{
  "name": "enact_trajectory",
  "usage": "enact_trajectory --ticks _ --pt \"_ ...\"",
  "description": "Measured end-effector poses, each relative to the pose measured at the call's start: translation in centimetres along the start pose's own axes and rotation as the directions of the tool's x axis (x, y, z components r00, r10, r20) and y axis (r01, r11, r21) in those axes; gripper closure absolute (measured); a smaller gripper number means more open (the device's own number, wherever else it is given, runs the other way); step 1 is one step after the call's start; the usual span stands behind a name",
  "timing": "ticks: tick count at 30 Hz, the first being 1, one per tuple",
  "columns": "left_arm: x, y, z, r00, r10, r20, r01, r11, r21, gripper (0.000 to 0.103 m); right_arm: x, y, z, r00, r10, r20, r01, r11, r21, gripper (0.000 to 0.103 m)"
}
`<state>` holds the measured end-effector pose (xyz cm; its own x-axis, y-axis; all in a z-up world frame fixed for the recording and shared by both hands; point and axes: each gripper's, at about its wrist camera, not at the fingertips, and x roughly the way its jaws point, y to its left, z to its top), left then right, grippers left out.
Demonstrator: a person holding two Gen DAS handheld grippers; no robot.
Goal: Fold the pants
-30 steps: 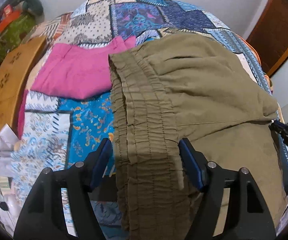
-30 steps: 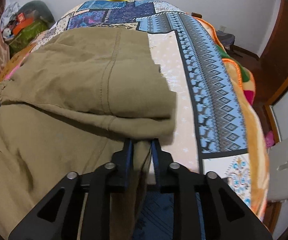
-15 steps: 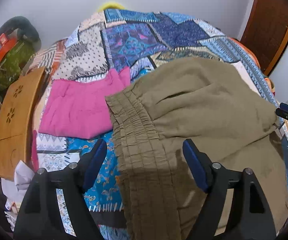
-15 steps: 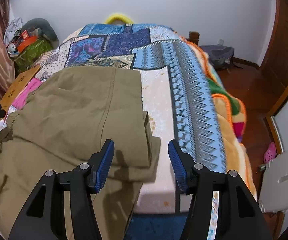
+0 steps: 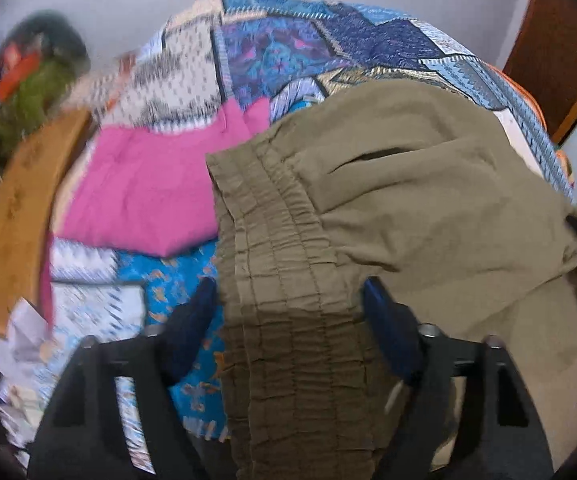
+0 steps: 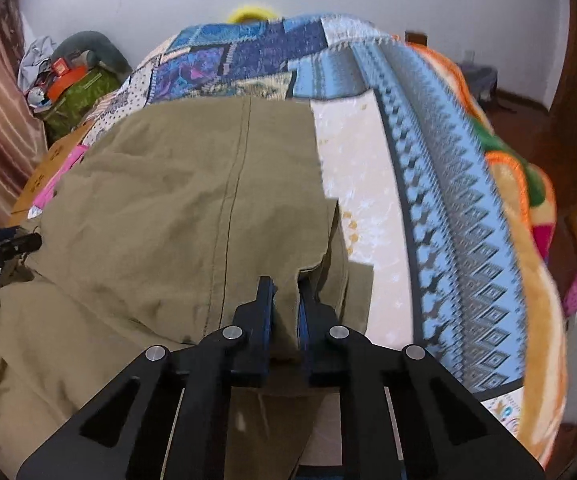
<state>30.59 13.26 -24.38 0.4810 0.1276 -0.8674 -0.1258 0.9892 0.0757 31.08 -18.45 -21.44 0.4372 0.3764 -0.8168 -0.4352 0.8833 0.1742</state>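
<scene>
Half a second ago the right gripper (image 6: 286, 296) stood wide apart over the folded hem; now its jaws are pinched tight on a fold of the olive pants (image 6: 176, 208), at about 6 o'clock in its view. The left gripper (image 5: 290, 300) stays spread wide, its fingers straddling the elastic waistband (image 5: 284, 280) without clamping it. The pants lie folded on the patchwork bedspread (image 5: 288, 40) (a pink garment (image 5: 148, 192) sits at 10 o'clock, touching the waistband).
</scene>
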Motion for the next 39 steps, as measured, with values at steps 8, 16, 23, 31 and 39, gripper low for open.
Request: enact_trajectory --ticks 8,16,23,31,39 --pt "0.0 0.3 0.0 0.999 0.046 0.021 -0.046 0.999 -0.018 0.046 -3.7 1.2 2.1 0.983 -0.079 0.168 0.095 0.991 -0.091 0.096" --pt "1.0 1.0 -0.3 1.0 -0.002 -0.013 0.001 0.996 -0.089 0.04 2.9 0.5 1.0 0.989 -0.151 -0.001 0.15 0.982 -0.118 0.097" --pt "0.5 1.9 -0.2 0.997 -0.067 -0.025 0.065 0.995 -0.081 0.037 3.0 -0.2 1.8 0.987 -0.146 -0.064 0.142 0.988 -0.064 0.092" --pt "-4.3 4.0 1.7 0.998 -0.035 0.06 0.039 0.997 -0.066 0.035 -2.3 0.4 3.3 0.99 -0.141 -0.023 0.138 0.984 -0.114 0.061" --pt "-5.9 7.0 5.8 0.991 0.047 0.129 -0.037 0.996 -0.081 0.023 -6.2 2.2 7.5 0.99 -0.058 0.126 0.072 0.992 -0.108 0.044"
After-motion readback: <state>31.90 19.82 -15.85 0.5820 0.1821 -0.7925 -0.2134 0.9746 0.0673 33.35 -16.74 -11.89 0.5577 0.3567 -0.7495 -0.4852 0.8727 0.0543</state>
